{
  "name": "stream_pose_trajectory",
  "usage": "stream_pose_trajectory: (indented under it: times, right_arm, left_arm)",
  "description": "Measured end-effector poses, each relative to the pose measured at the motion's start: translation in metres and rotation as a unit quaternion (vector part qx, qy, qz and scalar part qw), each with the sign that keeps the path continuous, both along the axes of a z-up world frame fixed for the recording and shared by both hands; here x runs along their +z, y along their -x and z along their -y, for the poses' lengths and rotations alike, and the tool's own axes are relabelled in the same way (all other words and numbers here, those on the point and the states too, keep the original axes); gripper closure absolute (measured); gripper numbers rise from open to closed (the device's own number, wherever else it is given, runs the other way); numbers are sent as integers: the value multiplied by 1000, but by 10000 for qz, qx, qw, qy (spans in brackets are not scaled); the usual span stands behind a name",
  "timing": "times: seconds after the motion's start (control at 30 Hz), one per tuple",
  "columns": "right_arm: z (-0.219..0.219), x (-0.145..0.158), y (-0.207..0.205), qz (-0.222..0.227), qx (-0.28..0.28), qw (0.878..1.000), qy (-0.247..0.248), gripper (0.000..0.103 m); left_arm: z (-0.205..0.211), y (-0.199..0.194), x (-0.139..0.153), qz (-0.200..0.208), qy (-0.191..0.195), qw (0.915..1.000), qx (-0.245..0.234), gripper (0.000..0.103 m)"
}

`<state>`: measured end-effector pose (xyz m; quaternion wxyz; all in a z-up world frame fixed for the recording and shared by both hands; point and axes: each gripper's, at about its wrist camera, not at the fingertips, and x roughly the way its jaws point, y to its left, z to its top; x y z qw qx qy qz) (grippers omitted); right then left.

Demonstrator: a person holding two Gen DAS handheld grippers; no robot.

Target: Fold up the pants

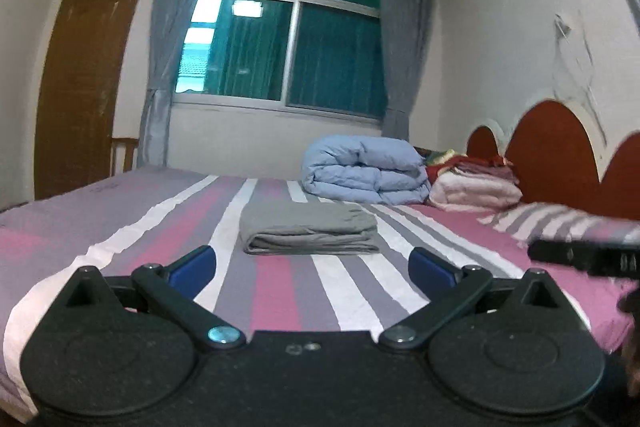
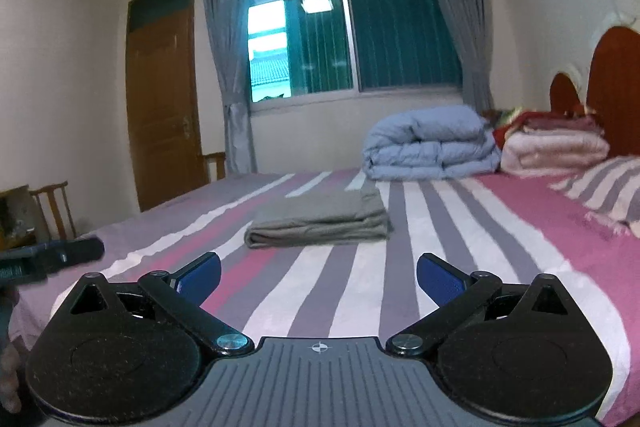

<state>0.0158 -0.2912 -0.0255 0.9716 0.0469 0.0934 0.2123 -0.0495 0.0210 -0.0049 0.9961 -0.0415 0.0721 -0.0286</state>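
The left gripper (image 1: pixel 312 269) sits low in the left wrist view, at the bottom middle of the frame. Its two blue pads (image 1: pixel 192 269) are spread far apart and nothing is between them. It is let go and empty. The right gripper (image 2: pixel 319 277) looks the same in the right wrist view: blue pads wide apart, holding nothing.

Each tool can see a bit of the other. In the left wrist view the other tool is a dark blurry shape at the right edge. In the right wrist view the other tool shows at the left edge.

Just past the pads, in the middle of both pictures, lie the gray pants (image 1: pixel 310 229). They are folded into a neat, flat pile with the rounded fold facing the tools. They rest on the striped bed (image 1: pixel 120 227), with pink, white and gray-purple stripes. Neither tool touches them.

Farther back, right of the middle, is a puffy blue blanket (image 1: pixel 366 169) rolled up, and beside it a stack of pink and red bedding (image 1: pixel 476 183). A striped pillow (image 2: pixel 604 187) is at the right. Behind is a window (image 1: pixel 288 39) with gray curtains, and a brown door (image 2: pixel 164 95) on the left.

The folding looks done, I think. The pile is tidy and both tools are free. Nothing much seems left.
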Motion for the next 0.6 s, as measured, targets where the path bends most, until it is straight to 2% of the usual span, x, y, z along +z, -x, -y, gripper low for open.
stream_pose_trajectory:
  times: [0.07,0.23,0.37,0.6]
  right_arm:
    - [-4,-3,-3,65,-64,9998,179,0]
    - [-11,-17,-19,-175,18,9994,313,0]
    - [-6,-21,-28,-301,-32,9993,228,0]
    - [2,-20,-30,-376,-152,9992,59,0]
  left_arm:
    - [2,-3,-6,-73,-9,10000,-4,6]
    - [-8,-12,-13,-255,270,9993,102,6]
    - [-16,-12,-14,-264,466,9984,201,6]
    - [-17,-8,-14,-252,403,9987,175,6]
